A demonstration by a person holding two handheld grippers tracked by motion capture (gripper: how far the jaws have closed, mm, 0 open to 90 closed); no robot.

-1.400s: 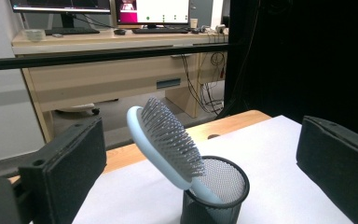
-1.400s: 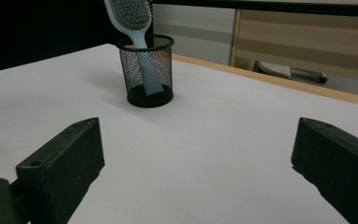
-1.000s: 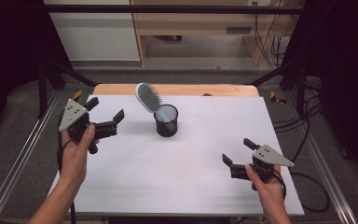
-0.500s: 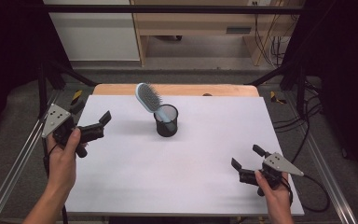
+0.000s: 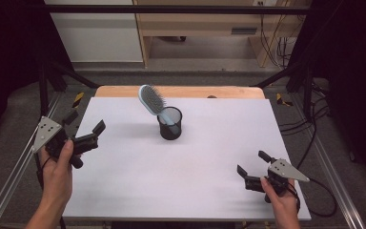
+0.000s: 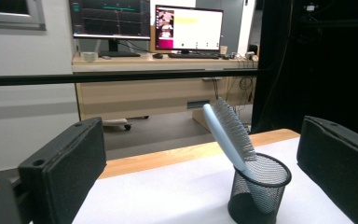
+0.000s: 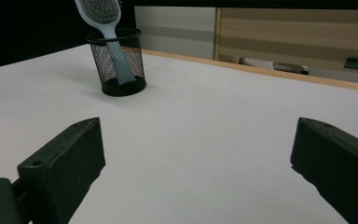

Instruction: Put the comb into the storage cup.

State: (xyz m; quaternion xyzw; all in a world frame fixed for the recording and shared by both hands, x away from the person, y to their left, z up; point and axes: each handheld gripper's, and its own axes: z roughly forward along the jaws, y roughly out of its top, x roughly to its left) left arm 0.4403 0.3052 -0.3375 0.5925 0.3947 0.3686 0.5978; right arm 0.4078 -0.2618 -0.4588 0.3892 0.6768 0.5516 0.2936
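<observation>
A light blue hairbrush (image 5: pixel 153 102) stands handle-down in a black mesh cup (image 5: pixel 169 124) at the middle back of the white table (image 5: pixel 181 171), its head leaning left over the rim. The left gripper view shows the brush (image 6: pixel 227 130) and cup (image 6: pixel 257 189) ahead between the jaws. From the right gripper the cup (image 7: pixel 119 63) and brush (image 7: pixel 101 16) are far off at upper left. My left gripper (image 5: pixel 84 123) hangs open at the table's left edge. Near the front right corner my right gripper (image 5: pixel 252 163) is open, holding nothing.
A wooden strip (image 5: pixel 181 91) runs along the table's back edge. Metal rails (image 5: pixel 14 171) flank both sides, and cables (image 5: pixel 314 143) lie on the floor at the right. A desk with monitors (image 6: pixel 186 28) stands beyond the table.
Both hands have drawn back from the cup: the left gripper moved out to the table's left edge, the right one toward the front right corner. Brush and cup stayed put.
</observation>
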